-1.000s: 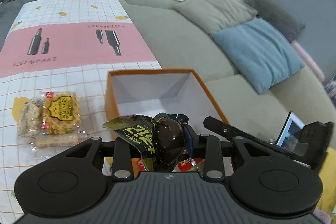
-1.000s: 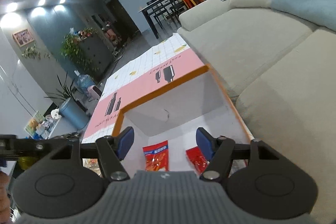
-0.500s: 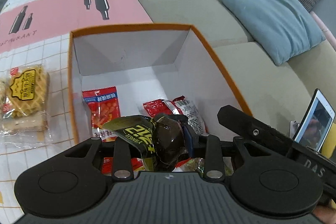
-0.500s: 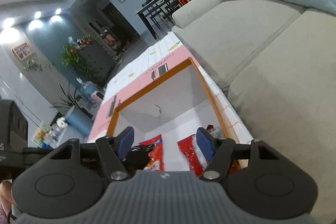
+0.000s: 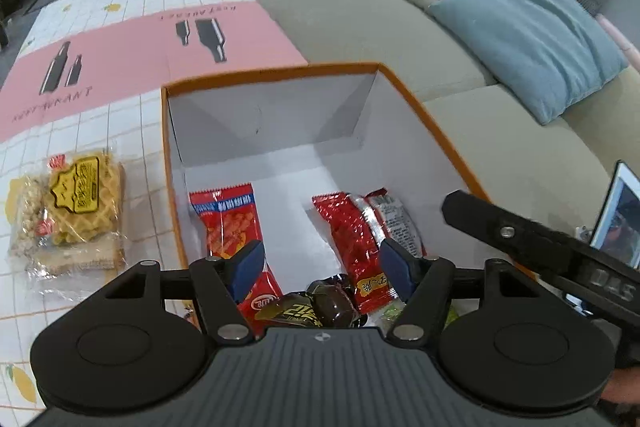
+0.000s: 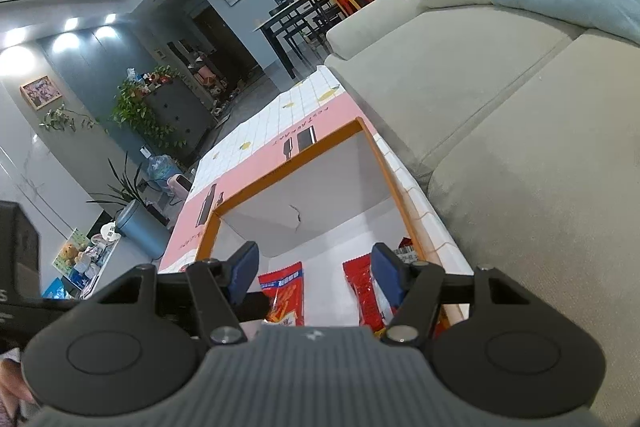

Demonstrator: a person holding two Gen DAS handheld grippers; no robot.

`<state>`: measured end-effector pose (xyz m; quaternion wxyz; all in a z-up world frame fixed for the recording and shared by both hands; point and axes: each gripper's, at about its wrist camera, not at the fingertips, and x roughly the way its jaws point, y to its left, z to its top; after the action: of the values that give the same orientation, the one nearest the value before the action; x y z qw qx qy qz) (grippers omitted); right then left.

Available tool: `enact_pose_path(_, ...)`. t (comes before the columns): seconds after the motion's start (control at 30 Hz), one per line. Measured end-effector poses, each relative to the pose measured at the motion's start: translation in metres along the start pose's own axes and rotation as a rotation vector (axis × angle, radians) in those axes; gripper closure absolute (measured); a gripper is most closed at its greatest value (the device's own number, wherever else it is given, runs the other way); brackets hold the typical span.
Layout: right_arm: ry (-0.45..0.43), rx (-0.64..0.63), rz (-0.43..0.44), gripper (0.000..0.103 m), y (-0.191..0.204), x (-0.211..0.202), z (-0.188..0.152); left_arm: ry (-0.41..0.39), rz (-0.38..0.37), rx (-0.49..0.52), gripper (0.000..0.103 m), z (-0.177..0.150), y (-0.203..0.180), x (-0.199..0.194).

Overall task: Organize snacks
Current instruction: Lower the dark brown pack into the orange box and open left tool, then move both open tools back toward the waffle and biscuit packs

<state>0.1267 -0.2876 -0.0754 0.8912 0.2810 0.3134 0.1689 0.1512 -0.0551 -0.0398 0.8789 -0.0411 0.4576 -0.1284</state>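
An orange-rimmed white box (image 5: pixel 272 71) stands on the tablecloth. My left gripper (image 5: pixel 322 259) hangs over its near end with jaws opening. A dark brown snack packet (image 5: pixel 320 307) lies loose below and between them, free of both pads. An orange-red packet (image 5: pixel 228 223) and a red packet (image 5: pixel 352 231) lie on the box floor. A clear pack of yellow waffles (image 5: pixel 80 203) sits on the cloth left of the box. My right gripper (image 6: pixel 315 267) hovers at the same near end of the box (image 6: pixel 288 163). Its jaws are closing slightly, with nothing between them.
A beige sofa (image 5: pixel 360 11) with a blue cushion (image 5: pixel 532 35) runs along the right of the table. A pink-and-white checked cloth (image 5: pixel 120 39) covers the table. A small screen (image 5: pixel 620 211) stands at the right. The right gripper's black body (image 5: pixel 520 239) crosses the box's right corner.
The left gripper came down over the box and opened. The dark packet that it held has dropped out of its jaws into the box. The right gripper stayed put.
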Motion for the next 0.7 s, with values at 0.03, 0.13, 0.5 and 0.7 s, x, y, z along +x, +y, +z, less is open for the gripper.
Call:
enact_pose_path(0.03,0.000,0.001,-0.002,0.041,0.000,0.000,0.000,-0.010,-0.015,0.004,0.025,0.000,0.001,-0.005)
enact_pose_path(0.13,-0.004,-0.005,-0.007,0.041,0.001,0.001,0.000,-0.046,-0.040,-0.001,0.025,0.004,0.002,-0.022)
enact_pose_path(0.5,-0.017,-0.080,-0.015,0.041,0.027,-0.002,-0.009,-0.175,-0.051,-0.034,0.025,0.007,0.020,-0.088)
enact_pose_path(0.7,-0.004,-0.131,-0.012,0.053,0.041,-0.001,-0.015,-0.224,-0.026,-0.065,0.025,0.002,0.043,-0.115)
